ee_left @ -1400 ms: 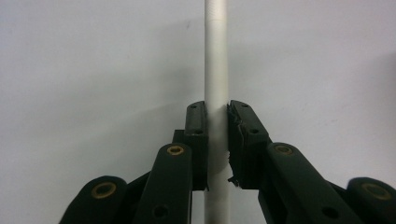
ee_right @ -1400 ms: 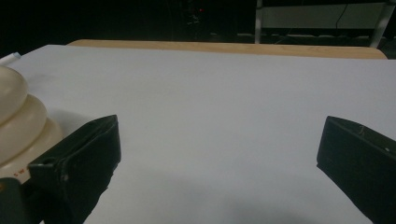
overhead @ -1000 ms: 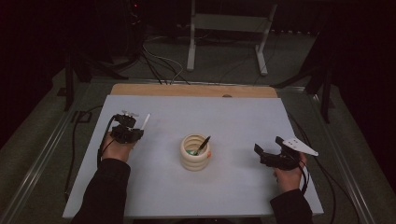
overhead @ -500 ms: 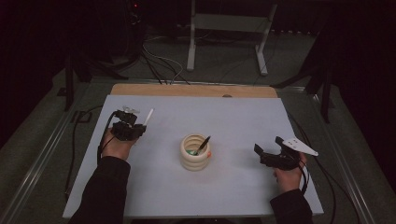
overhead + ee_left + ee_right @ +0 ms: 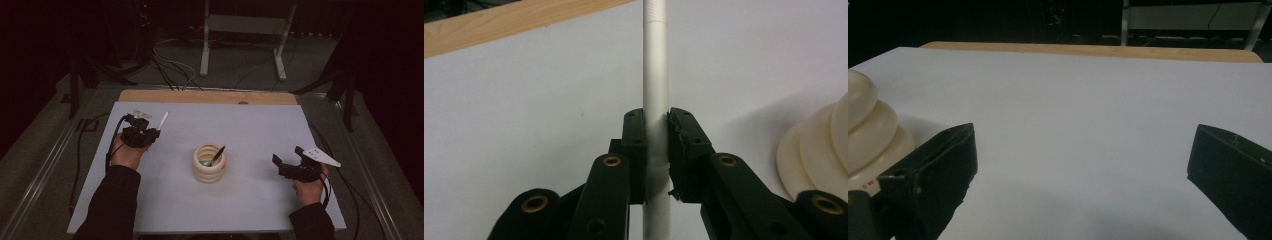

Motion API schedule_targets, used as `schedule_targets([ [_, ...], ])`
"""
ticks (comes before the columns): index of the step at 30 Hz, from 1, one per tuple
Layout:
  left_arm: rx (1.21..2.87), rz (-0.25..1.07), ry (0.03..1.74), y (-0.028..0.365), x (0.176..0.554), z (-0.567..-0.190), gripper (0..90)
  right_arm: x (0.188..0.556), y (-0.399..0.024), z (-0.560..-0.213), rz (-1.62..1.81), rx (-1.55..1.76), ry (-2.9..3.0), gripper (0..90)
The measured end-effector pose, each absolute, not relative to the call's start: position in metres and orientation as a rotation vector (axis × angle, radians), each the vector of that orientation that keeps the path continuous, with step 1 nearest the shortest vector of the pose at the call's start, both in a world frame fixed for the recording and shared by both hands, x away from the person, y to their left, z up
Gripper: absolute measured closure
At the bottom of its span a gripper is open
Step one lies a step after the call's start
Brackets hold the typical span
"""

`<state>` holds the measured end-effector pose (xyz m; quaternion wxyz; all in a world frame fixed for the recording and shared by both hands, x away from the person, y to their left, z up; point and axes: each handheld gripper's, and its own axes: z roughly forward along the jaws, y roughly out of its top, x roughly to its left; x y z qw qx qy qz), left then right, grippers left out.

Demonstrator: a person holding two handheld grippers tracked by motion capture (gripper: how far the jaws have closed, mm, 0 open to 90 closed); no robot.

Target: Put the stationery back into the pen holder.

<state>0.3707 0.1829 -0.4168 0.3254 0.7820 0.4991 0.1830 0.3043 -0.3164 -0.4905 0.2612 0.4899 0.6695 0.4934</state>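
Observation:
A cream ribbed pot (image 5: 208, 163) stands mid-table with a black pen (image 5: 217, 155) leaning in it; its side also shows at the right of the left gripper view (image 5: 819, 155) and at the left of the right gripper view (image 5: 868, 130). My left gripper (image 5: 152, 134) is shut on a slim white pen (image 5: 162, 120), held up off the table left of the pot; the left gripper view shows the white pen (image 5: 656, 75) clamped between both pads. Right of the pot, my right gripper (image 5: 286, 162) is open with nothing between its jaws (image 5: 1083, 160).
A white sheet (image 5: 250, 125) covers the table, with a wooden strip (image 5: 200, 96) along the far edge. Beyond it lie cables (image 5: 170, 70) on the dark floor and a metal stand (image 5: 240, 30). Black cables trail from both grippers.
My left hand has shifted slightly with the white pen still gripped. The right hand and the pot have stayed in place.

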Motion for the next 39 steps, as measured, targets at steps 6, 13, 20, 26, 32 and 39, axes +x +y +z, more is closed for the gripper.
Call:
schedule_targets([
  [6, 2.026, 0.467, 1.264, 0.179, 0.37, -0.411, 79.3, 0.304, -0.316, -0.491, 1.335, 1.326, 1.813, 0.0],
  [13, 2.015, 0.463, 1.223, 0.175, 0.369, -0.405, 79.3, 0.304, -0.316, -0.491, 1.334, 1.326, 1.814, 0.0],
  [20, 2.011, 0.452, 1.193, 0.17, 0.369, -0.401, 79.3, 0.304, -0.316, -0.491, 1.334, 1.326, 1.814, 0.0],
  [26, 2.005, 0.442, 1.17, 0.167, 0.368, -0.398, 79.3, 0.304, -0.316, -0.491, 1.334, 1.325, 1.816, 0.0],
  [32, 1.998, 0.434, 1.142, 0.163, 0.368, -0.394, 79.3, 0.305, -0.316, -0.491, 1.332, 1.325, 1.818, 0.0],
  [39, 2.004, 0.43, 1.113, 0.156, 0.367, -0.392, 79.3, 0.305, -0.316, -0.491, 1.331, 1.325, 1.819, 0.0],
])
